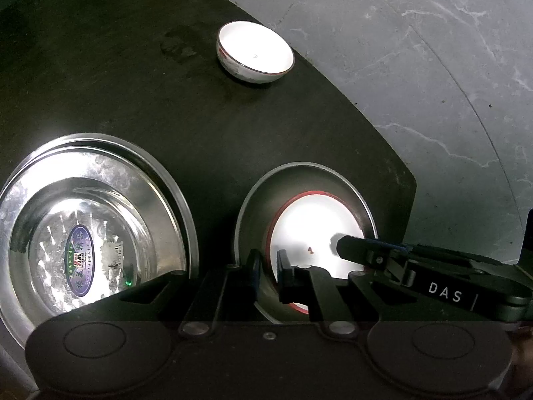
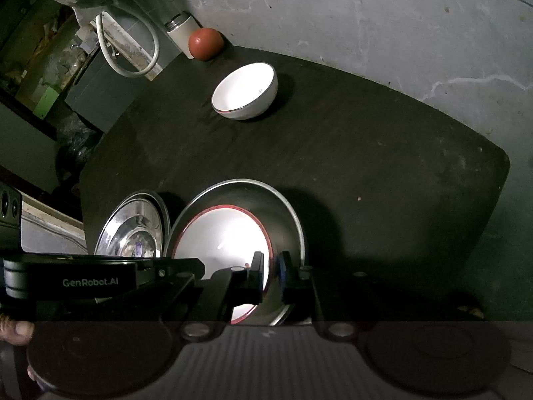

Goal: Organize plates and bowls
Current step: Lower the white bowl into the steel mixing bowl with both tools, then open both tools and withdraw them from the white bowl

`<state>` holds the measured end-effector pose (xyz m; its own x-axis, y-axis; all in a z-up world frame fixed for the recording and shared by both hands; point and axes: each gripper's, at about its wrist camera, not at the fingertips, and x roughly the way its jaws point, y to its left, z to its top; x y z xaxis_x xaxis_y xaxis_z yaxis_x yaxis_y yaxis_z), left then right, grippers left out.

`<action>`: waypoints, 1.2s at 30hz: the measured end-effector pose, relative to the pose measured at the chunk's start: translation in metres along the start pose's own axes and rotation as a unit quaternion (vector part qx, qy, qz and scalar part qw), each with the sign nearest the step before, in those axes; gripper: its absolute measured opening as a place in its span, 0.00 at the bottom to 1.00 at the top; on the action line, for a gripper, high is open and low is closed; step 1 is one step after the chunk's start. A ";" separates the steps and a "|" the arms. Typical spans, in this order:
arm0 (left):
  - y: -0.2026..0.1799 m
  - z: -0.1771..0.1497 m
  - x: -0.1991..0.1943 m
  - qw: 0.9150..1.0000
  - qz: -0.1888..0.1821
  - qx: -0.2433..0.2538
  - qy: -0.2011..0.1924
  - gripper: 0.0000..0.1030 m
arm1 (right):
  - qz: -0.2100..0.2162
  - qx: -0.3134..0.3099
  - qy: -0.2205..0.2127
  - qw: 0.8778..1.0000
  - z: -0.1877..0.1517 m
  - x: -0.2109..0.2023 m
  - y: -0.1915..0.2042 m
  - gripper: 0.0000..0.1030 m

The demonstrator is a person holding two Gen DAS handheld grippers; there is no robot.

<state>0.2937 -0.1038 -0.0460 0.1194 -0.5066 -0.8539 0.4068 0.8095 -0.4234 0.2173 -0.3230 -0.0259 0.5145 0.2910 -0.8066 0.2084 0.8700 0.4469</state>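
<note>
**Both claws clamped on the rim of one nested bowl**

We hold the left gripper (image 1: pixel 268 268) pinched on the near-left rim of the white bowl with the red rim (image 1: pixel 309 230), its two pads on either side of the wall. That bowl sits inside a steel bowl (image 1: pixel 299 180) near the front corner of the dark table (image 1: pixel 133 100). Our right gripper (image 2: pixel 271 268) is likewise clenched on the same white bowl's wall at its right side, one pad inside and one in the gap toward the steel wall.

From the left wrist view, the stacked steel plates (image 1: pixel 100 206) lie just beside the steel bowl on its left, the rims nearly meeting; we cannot tell if they touch. A second white bowl (image 1: pixel 255 53) stands alone, well apart, close to the table's far curved edge.

Between the nested bowls and the lone bowl the tabletop lies bare. To the right, the table's edge runs near the steel bowl, with grey marbled floor (image 1: pixel 433 66) beyond. A red tomato (image 2: pixel 205 44) and a cylindrical cup (image 2: pixel 181 33) sit at the far corner.
</note>
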 end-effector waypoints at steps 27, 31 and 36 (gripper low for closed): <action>-0.003 0.008 -0.036 0.997 0.022 0.008 -0.079 0.32 | 0.000 -0.011 -0.028 1.000 0.003 -0.018 0.004 0.16; -0.009 0.011 -0.040 0.992 0.053 0.025 -0.107 0.55 | 0.003 -0.013 -0.042 0.999 0.006 -0.023 0.004 0.25; -0.014 0.018 -0.041 0.987 0.086 0.044 -0.128 0.72 | 0.004 -0.013 -0.066 0.998 0.012 -0.028 0.001 0.47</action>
<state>0.2990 -0.0997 0.0003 0.4148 -0.4309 -0.8014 0.4357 0.8673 -0.2408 0.2132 -0.3351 0.0013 0.6219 0.2443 -0.7440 0.1829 0.8785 0.4413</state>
